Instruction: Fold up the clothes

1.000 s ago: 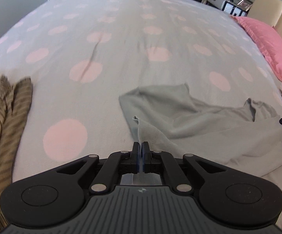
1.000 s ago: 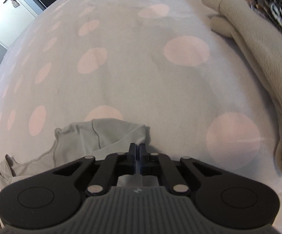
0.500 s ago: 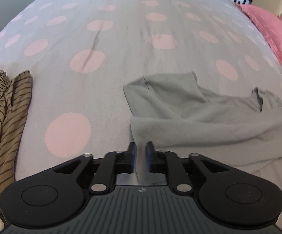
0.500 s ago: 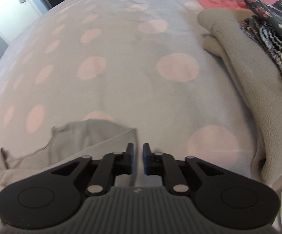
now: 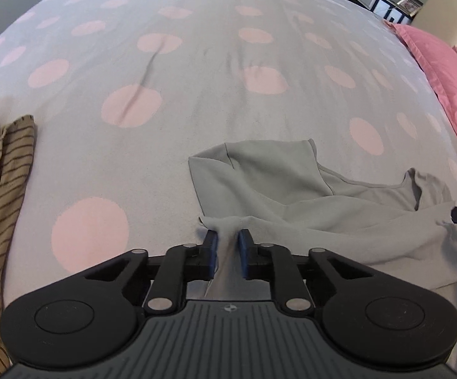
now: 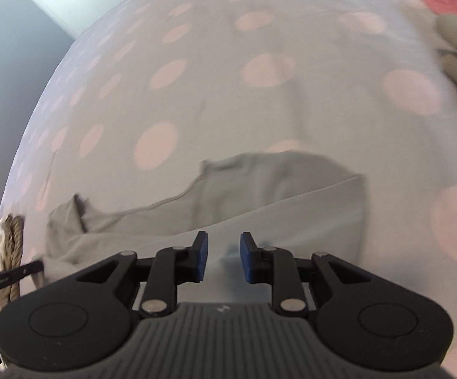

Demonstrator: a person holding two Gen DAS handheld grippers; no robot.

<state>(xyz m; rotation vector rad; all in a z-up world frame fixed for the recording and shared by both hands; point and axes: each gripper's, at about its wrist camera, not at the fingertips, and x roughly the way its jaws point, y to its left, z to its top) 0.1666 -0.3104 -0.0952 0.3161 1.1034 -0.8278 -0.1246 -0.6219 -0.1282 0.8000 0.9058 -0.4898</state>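
Left tongs [image 5: 227,239]: I have them closing, pinching a bunched edge of the grey garment [image 5: 307,189].
Right tongs [image 6: 223,252]: apart, above the garment.
Bed [image 5: 197,63]: spotted cover.

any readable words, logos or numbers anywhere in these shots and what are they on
No text reads clearly in either view.
Small emblem on the left tongs' housing: a mark, no letters.
Light lettering on the black bar at the right view's left edge: too blurred to read.
Frames on the far shelf: too small to read.

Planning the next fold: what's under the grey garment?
The grey garment lies on the polka-dot bedspread, its own layers overlapping. Anything between those layers or beneath it is covered.
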